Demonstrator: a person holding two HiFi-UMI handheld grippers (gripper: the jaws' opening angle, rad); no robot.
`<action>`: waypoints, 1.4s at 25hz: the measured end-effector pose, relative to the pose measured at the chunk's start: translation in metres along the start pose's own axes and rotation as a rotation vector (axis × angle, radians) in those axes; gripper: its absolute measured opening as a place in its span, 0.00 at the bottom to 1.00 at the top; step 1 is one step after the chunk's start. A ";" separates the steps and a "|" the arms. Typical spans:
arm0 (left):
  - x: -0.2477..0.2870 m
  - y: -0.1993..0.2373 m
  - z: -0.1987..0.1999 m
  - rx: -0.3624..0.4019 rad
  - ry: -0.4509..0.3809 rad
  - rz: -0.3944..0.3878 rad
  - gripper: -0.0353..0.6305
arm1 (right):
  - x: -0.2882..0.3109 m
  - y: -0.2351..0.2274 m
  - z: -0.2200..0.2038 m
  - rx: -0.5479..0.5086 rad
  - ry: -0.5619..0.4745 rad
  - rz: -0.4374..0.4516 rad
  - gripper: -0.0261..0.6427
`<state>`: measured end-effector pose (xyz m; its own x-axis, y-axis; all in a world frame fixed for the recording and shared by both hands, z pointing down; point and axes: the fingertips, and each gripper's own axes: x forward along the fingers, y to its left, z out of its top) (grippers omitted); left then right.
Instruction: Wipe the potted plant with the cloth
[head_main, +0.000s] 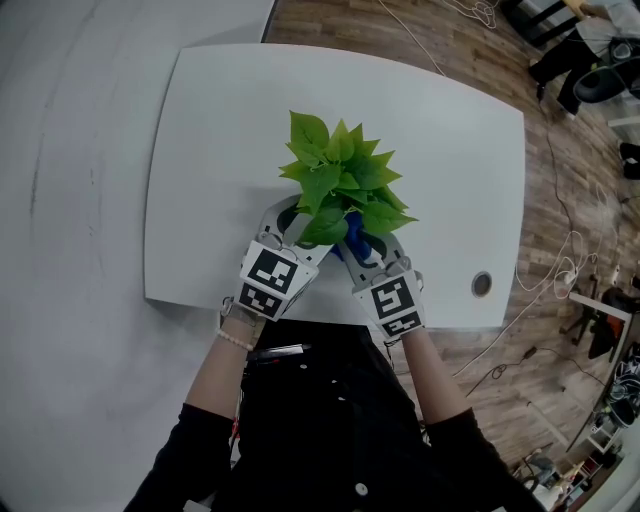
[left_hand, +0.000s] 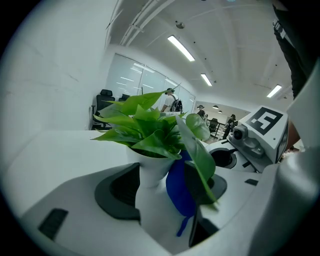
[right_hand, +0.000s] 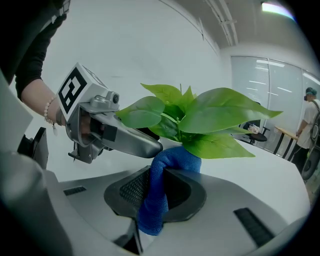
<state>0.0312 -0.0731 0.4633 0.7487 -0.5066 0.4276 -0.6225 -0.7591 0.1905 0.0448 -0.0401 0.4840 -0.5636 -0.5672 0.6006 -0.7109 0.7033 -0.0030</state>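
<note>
Jaws, left: we read the left gripper as closed on the white pot, one dark pad against the pot's wall and the other pad on its far side.
Jaws, right: we see the right gripper pinching the blue cloth; the pads press together on a fold of it, one end hanging down below them and the rest arching up over their tips.
Cloth against pot: in the left gripper view we find the cloth wedged between the pot's side and the far pad, touching the pot, with a thin blue strand dangling beneath.
Plant: the green leaves rise from the pot and spread over both grippers; in the right gripper view we see the lowest leaves lying right on top of the cloth.
Grippers together: from the head view we see the two meeting under the foliage, just beside each other, each with its marker cube turned up towards us.
Hands: a beaded bracelet sits on our left wrist, and dark sleeves cover both forearms.
Table: the pot stands on a white table near the edge closest to us; a round cable hole sits near that edge, off to our right.
Floor: wood planks with a loose white cable lie to our right of the table.
Background: a person stands far off by glass walls in the right gripper view.
</note>
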 end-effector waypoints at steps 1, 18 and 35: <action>-0.001 -0.002 0.000 0.001 0.000 -0.004 0.47 | -0.001 0.001 0.000 0.012 -0.001 -0.002 0.18; -0.014 0.030 -0.004 0.004 0.006 -0.037 0.50 | 0.006 -0.050 0.001 0.094 0.015 -0.115 0.18; 0.020 0.037 0.023 -0.016 -0.066 -0.060 0.53 | 0.019 -0.102 0.011 0.028 -0.003 -0.140 0.18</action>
<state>0.0284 -0.1211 0.4586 0.7978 -0.4867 0.3559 -0.5793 -0.7824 0.2287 0.1017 -0.1273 0.4874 -0.4593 -0.6603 0.5942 -0.7943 0.6047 0.0580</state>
